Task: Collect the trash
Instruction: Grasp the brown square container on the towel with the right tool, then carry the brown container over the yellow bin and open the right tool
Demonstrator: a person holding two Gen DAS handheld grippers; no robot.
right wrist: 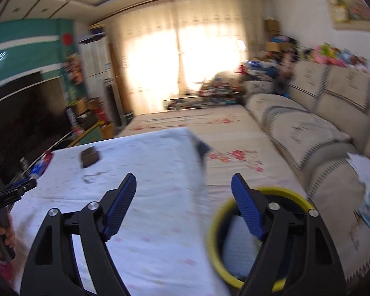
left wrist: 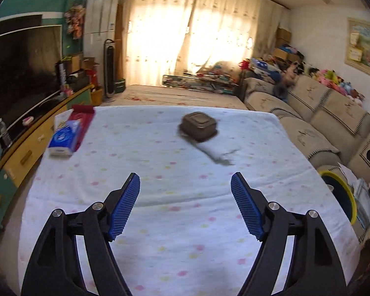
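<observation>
Lying blurred on dotted cloth (left wrist: 160, 222): grey crumpled scrap (left wrist: 215, 154).

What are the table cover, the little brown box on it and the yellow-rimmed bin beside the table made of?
Table cover: soft woven cloth, matte, pale with faint coloured dots; it creases and drapes over the edges.
Brown box: probably plastic, with smooth faces, rounded corners and a dull sheen; blur leaves it open.
Yellow-rimmed bin: likely plastic; smooth uniform yellow ring over a dark body, something white inside.
</observation>
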